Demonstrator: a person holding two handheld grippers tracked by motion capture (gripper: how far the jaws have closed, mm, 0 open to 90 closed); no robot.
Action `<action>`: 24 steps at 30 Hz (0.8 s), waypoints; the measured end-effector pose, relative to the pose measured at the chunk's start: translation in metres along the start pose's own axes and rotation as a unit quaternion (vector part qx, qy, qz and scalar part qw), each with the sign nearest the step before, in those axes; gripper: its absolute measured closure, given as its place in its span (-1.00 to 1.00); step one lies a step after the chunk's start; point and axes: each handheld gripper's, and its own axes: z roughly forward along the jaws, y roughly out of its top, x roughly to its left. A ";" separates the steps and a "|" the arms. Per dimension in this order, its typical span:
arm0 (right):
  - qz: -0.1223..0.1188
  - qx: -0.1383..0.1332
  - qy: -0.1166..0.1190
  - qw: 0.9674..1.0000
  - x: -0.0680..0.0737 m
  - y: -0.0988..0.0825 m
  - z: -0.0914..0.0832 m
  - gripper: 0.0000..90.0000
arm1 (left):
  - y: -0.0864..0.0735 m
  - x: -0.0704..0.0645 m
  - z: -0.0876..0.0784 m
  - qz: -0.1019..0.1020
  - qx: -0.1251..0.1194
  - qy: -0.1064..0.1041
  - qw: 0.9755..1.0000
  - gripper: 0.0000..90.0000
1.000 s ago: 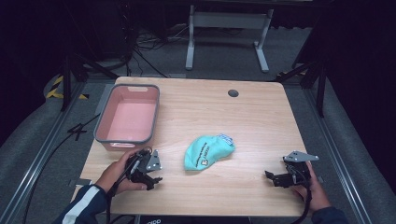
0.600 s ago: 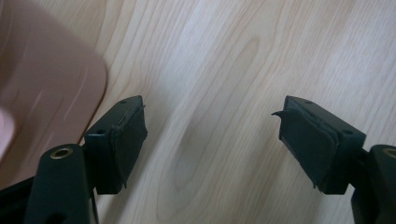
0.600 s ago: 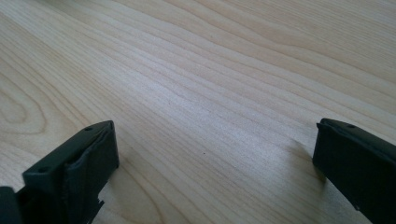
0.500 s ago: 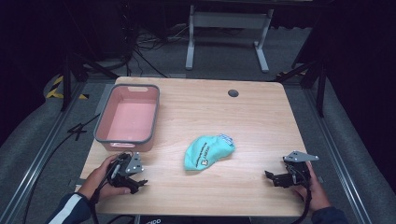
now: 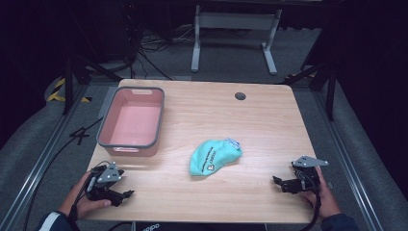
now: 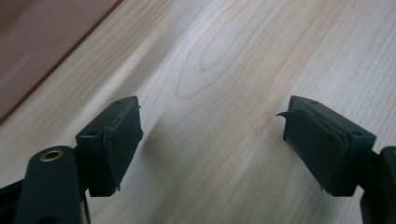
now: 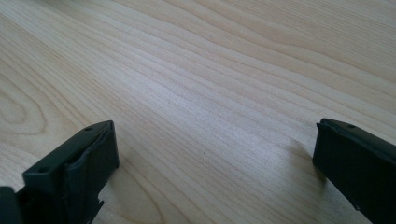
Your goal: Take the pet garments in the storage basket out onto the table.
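Near table (image 5: 269, 120) front corners: left gripper (image 5: 126, 194), jaws just widening, nothing between; right gripper (image 5: 277, 181), jaws apart, empty; teal pouch (image 5: 214, 156) between.

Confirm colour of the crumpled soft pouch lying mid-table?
Teal, with small white print; the crumpled soft pouch shows best in the high view.
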 end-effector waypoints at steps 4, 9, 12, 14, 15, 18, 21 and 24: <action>0.002 0.000 -0.002 1.000 0.000 -0.001 -0.001 -0.99 | -0.016 0.005 0.000 -0.020 -0.046 -0.004 0.999 -0.67; 0.004 -0.001 -0.004 1.000 0.001 -0.001 -0.001 -0.99 | -0.019 0.005 0.000 -0.018 -0.055 -0.002 0.998 -0.67; 0.003 -0.001 -0.004 1.000 0.001 -0.001 -0.001 -0.99 | -0.019 0.005 0.000 -0.018 -0.055 -0.003 0.998 -0.67; 0.004 -0.001 -0.004 1.000 0.001 -0.001 -0.001 -0.99 | -0.019 0.006 0.000 -0.018 -0.053 -0.002 0.998 -0.68; 0.004 -0.001 -0.004 1.000 0.001 -0.001 -0.001 -0.99 | -0.019 0.006 0.000 -0.020 -0.054 -0.003 0.998 -0.68; 0.004 -0.001 -0.004 1.000 0.001 -0.001 -0.001 -0.99 | -0.018 0.006 0.000 -0.020 -0.053 -0.001 0.998 -0.69; 0.005 0.000 -0.005 1.000 0.002 -0.002 -0.002 -0.98 | -0.018 0.006 0.000 -0.020 -0.053 -0.001 0.998 -0.69; 0.005 0.000 -0.006 1.000 0.002 -0.002 -0.002 -0.99 | -0.019 0.006 0.000 -0.021 -0.054 -0.001 0.998 -0.69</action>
